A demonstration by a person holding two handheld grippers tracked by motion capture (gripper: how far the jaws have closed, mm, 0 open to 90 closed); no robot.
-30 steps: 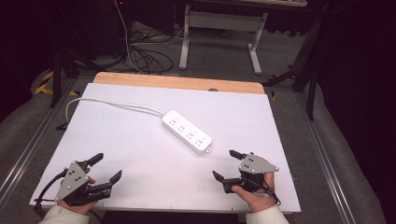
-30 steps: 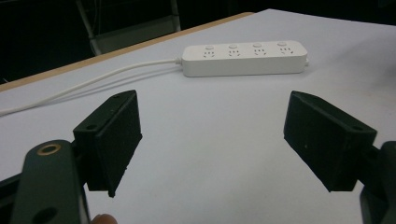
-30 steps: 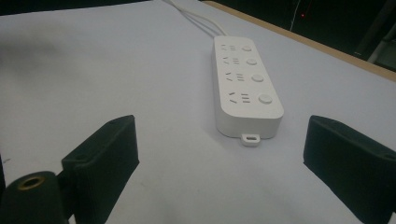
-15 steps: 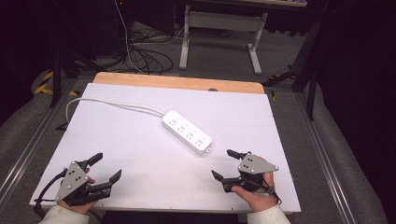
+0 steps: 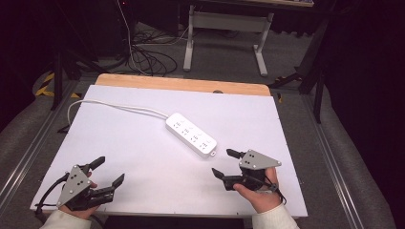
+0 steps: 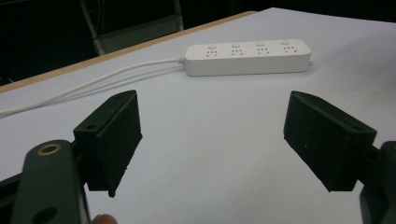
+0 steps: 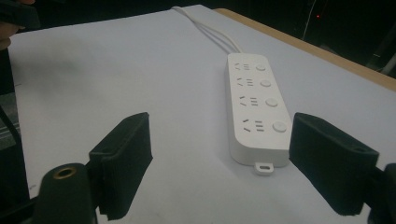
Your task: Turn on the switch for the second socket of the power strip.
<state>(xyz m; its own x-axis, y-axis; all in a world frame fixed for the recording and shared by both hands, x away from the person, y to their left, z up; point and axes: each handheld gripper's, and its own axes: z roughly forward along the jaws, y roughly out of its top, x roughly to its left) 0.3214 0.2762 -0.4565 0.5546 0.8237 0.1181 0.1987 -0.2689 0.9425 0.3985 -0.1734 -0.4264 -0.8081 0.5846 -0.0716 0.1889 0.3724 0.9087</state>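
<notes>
Dark room, grey carpet, a tangle of black cables (image 5: 143, 52) on the floor and a white metal stand (image 5: 224, 28) further back. In the middle sits a table with a white top (image 5: 143, 143) and a bare wooden strip along its far edge.

Everything here is placed off the white power strip (image 5: 191, 134), since it's the one thing lying on that top. It sits flat, roughly mid-table, angled so one end points toward the far left and the other toward the near right. Four sockets in a row, each with a round button beside it. Its white cord (image 5: 110, 107) leaves the far-left end and curves away to the left edge of the table.

The right gripper (image 5: 228, 163) is just off the strip's near-right end, close but not touching. Jaws are spread wide with nothing between them. In the right gripper view the strip (image 7: 257, 109) runs away from the camera, its small hanging tab nearest, lying between the two jaws but beyond their tips.

The left gripper (image 5: 109, 171) is well apart from the strip, down toward the near-left corner of the table. Also gaping wide, holding nothing. In the left gripper view the strip (image 6: 247, 57) lies crosswise, well ahead of the jaws, cord (image 6: 93, 84) trailing off left.

Both grippers are held by hands coming in from the near edge, pale sleeves showing.
</notes>
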